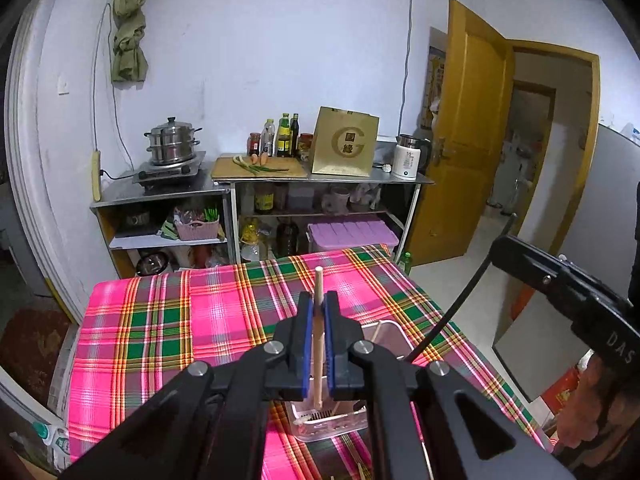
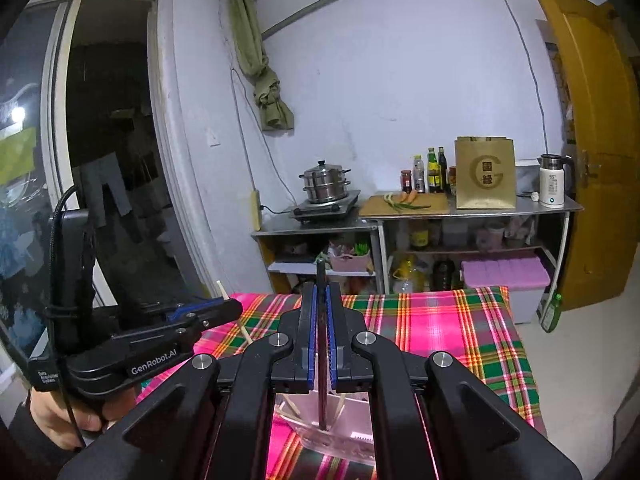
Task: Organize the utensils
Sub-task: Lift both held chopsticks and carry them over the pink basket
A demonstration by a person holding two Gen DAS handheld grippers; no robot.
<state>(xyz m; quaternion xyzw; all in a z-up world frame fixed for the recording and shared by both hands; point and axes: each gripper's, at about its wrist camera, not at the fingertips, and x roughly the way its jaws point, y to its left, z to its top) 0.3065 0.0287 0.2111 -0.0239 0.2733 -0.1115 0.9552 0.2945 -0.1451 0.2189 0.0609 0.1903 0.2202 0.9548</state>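
My left gripper (image 1: 319, 304) is shut on a light wooden chopstick (image 1: 318, 340), held upright with its lower end inside a clear plastic utensil holder (image 1: 328, 424) on the plaid table. My right gripper (image 2: 321, 294) is shut on a dark chopstick (image 2: 321, 360), also upright, its lower end inside the same clear holder (image 2: 348, 436), which has several light chopsticks in it. The left gripper (image 2: 228, 306) shows at the left of the right wrist view with its wooden chopstick (image 2: 222, 290). The right gripper's body shows at the right edge of the left wrist view.
The table has a pink, green and yellow plaid cloth (image 1: 180, 320). Beyond it stand metal shelves with a steamer pot (image 1: 173, 142), cutting board (image 1: 260, 166), bottles, a gold paper bag (image 1: 344, 148) and a white kettle (image 1: 410, 158). A yellow door (image 1: 468, 140) is open at right.
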